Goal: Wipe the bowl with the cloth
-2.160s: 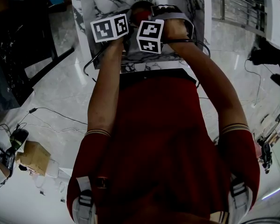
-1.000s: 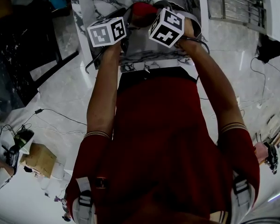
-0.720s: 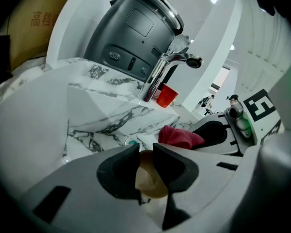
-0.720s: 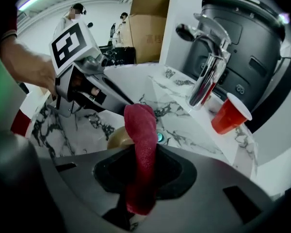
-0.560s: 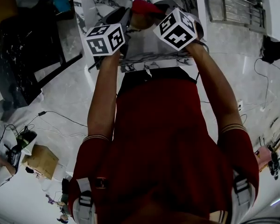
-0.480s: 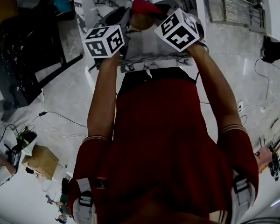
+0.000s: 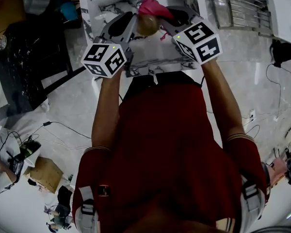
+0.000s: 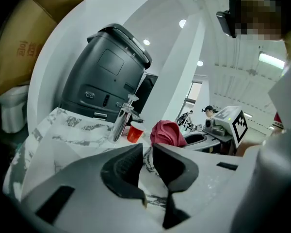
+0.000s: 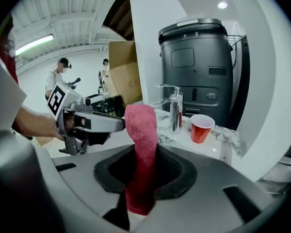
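In the head view a small brown bowl [image 7: 146, 24] hangs over the marble counter [image 7: 150, 57], at the tips of my left gripper [image 7: 131, 25]. In the left gripper view its jaws [image 8: 147, 154] stand a narrow gap apart, and only a brown sliver shows low in that gap. The pink-red cloth [image 9: 141, 130] stands upright with my right gripper [image 9: 145, 164] shut on it. From above, the cloth [image 7: 153, 6] sits on the bowl's far side, just past the right gripper [image 7: 167, 23]. It also shows in the left gripper view, where the cloth [image 8: 167, 132] lies beyond the jaws.
A red cup [image 9: 202, 127] and a chrome tap [image 9: 175, 111] stand on the counter before a dark grey machine [image 9: 199, 67]. A cardboard box [image 7: 41, 174] and cables lie on the floor at the left. People stand far behind.
Both marker cubes have spread apart and come nearer the camera. The cloth has gone up and away, and the brown bowl now shows under it.
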Available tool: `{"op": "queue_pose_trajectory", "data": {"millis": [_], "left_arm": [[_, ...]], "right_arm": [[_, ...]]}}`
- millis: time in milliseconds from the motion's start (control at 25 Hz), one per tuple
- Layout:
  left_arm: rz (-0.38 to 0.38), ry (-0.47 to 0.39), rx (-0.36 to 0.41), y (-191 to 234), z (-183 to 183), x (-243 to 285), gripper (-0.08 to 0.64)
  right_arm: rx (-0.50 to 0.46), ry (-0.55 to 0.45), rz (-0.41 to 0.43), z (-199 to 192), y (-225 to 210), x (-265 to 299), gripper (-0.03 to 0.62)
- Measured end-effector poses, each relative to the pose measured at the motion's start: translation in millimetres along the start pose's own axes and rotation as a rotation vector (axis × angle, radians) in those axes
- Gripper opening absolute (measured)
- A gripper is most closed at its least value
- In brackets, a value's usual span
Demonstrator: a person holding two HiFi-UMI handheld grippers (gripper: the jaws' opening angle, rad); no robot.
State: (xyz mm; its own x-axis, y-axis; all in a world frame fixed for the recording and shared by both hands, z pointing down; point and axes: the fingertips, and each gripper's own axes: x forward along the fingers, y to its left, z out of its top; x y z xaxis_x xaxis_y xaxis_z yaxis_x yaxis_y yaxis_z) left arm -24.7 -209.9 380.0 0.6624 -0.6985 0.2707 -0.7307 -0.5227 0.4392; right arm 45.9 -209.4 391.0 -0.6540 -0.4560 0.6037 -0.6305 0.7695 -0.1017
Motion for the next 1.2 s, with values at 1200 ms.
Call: {"op": "queue_pose_trajectory", "data": {"millis": [1200], "left_arm": [[-0.116,-0.283,0.362,-114.0,126.2,-91.9,0.014]], "right_arm": [[0.113,-0.582,0.069,93.2,57.4,-131.3,0.095]]}}
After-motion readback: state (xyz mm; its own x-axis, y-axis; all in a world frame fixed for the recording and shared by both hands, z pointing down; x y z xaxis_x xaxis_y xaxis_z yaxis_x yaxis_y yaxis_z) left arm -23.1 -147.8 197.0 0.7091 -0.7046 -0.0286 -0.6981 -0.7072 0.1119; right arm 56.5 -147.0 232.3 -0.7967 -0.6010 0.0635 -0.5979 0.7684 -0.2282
